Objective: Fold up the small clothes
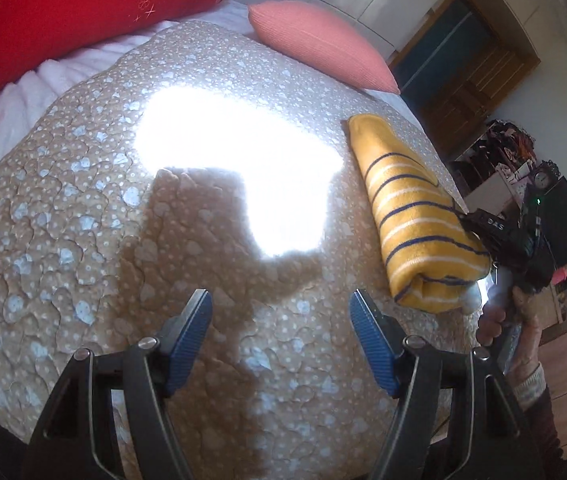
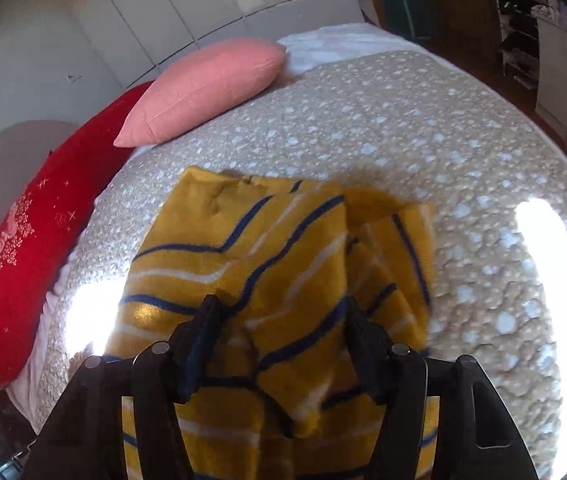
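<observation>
A yellow garment with navy and white stripes lies folded into a thick bundle on the quilted bed cover, at the right of the left wrist view. In the right wrist view the garment fills the middle, with loose folds bunched between the fingers. My right gripper stands open over it, fingers wide apart on either side of the cloth. It also shows at the garment's near end in the left wrist view. My left gripper is open and empty above bare quilt, left of the garment.
The beige quilt with pale blue spots covers the bed. A pink cushion and a red pillow lie at the head. Bright sun patches fall on the quilt. Shelves and a wooden door stand beyond the bed's right edge.
</observation>
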`<state>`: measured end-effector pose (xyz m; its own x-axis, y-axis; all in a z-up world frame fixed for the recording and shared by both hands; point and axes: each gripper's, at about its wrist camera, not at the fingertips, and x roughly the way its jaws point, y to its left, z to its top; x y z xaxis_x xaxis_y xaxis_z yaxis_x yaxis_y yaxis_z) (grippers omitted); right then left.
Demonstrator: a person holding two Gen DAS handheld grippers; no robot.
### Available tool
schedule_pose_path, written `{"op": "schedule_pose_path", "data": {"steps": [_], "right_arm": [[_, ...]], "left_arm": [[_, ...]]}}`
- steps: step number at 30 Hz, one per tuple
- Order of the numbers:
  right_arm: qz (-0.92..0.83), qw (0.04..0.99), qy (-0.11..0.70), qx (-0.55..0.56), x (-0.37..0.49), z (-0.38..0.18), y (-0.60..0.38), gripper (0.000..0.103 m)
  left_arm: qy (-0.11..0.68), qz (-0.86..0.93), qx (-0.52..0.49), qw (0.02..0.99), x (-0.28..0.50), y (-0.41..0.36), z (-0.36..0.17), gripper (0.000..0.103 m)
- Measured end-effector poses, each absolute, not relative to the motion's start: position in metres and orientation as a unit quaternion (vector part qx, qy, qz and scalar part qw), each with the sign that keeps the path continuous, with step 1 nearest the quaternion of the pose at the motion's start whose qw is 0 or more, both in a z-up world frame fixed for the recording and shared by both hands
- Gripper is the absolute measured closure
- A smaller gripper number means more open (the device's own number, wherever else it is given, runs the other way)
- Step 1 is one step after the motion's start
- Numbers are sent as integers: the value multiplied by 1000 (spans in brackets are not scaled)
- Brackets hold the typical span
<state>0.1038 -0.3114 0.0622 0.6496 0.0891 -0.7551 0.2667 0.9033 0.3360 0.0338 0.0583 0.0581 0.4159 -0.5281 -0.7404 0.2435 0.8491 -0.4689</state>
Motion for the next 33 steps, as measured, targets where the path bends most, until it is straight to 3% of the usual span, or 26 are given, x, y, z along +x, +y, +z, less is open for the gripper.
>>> {"op": "schedule_pose_path", "data": {"steps": [2, 5, 9, 16, 19, 21, 22, 23, 25, 26, 28, 30, 31, 32, 33], "right_arm": [[-49, 889, 403, 211, 102, 71, -310, 84], [-44, 905, 357, 228, 80, 95, -331, 95], [-87, 907, 344, 226, 51, 101, -359, 95], [-111, 883, 408, 205, 42, 38, -368, 96], [-96, 877, 416, 219, 43, 40, -378, 94], [-93, 881, 405, 227, 41, 49, -385, 83], [-94, 888, 389, 227, 37, 56, -389, 69], [-101, 895, 372, 226, 33, 63, -391, 45], [-118, 902, 348, 225, 27, 69, -396, 14], [-122, 903, 344, 227, 27, 68, -399, 11], [-108, 895, 363, 238, 38, 58, -402, 13], [-70, 881, 390, 258, 55, 42, -399, 22], [-50, 872, 403, 275, 64, 33, -397, 34], [-30, 863, 404, 301, 69, 26, -397, 55], [-21, 857, 398, 327, 73, 24, -396, 61]], "left_arm": [[489, -236, -131, 829, 31, 50, 64, 32], [488, -241, -118, 830, 28, 38, 68, 32], [493, -252, -112, 825, 34, 16, 67, 31], [498, -299, -105, 807, 57, -42, 68, 30], [489, -324, -103, 803, 82, -65, 76, 18], [489, -339, -102, 798, 102, -81, 80, 17], [489, -353, -103, 791, 113, -89, 79, 16], [492, -366, -103, 783, 122, -98, 77, 14], [499, -386, -101, 770, 135, -119, 68, 12], [503, -397, -100, 761, 141, -128, 61, 11], [521, -409, -90, 744, 145, -149, 45, 11], [542, -431, -104, 714, 146, -163, 28, 12], [551, -443, -116, 697, 145, -168, 23, 25], [553, -440, -124, 697, 145, -169, 22, 32], [546, -439, -130, 702, 144, -166, 26, 37]]}}
